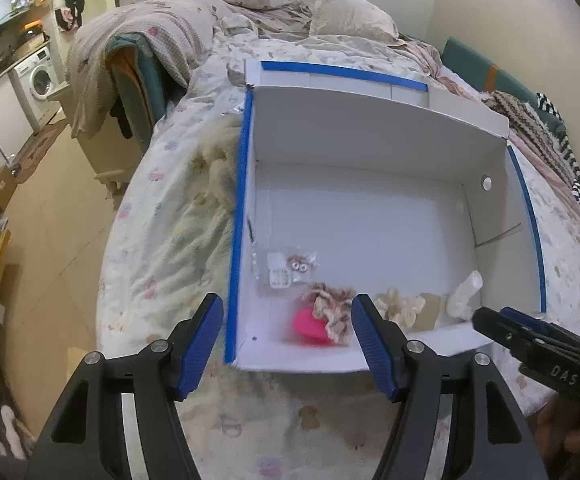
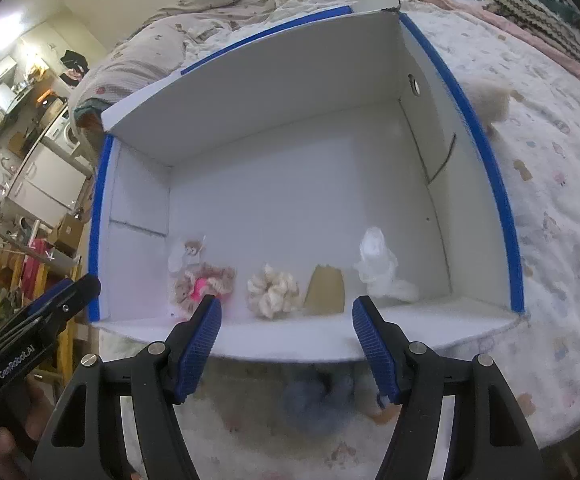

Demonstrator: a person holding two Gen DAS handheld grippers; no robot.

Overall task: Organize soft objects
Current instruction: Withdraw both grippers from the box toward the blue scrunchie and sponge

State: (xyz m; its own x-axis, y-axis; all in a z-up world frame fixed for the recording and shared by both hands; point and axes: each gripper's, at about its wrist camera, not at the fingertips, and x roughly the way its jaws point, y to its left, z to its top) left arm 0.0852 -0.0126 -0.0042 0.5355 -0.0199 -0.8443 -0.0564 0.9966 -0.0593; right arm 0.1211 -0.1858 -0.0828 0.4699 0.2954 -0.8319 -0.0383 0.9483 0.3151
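A white box (image 1: 370, 216) with blue taped rims lies on the bed; it also shows in the right wrist view (image 2: 290, 196). Along its near wall lie a pink-and-beige scrunchie (image 1: 332, 314) (image 2: 203, 280), a cream scrunchie (image 1: 398, 306) (image 2: 273, 290), a tan piece (image 2: 325, 290) and a white bundle (image 1: 464, 294) (image 2: 378, 266). A clear packet (image 1: 290, 268) lies behind them. My left gripper (image 1: 287, 344) is open and empty over the box's near left corner. My right gripper (image 2: 285, 344) is open and empty above the near wall. A blurred blue soft thing (image 2: 314, 400) lies on the bed below it.
A fluffy cream thing (image 1: 219, 156) lies on the bed left of the box, and another (image 2: 490, 104) right of it. Blankets and pillows (image 1: 249, 12) pile at the bed's far end. Floor, cabinets and a washing machine (image 1: 37, 76) are to the left.
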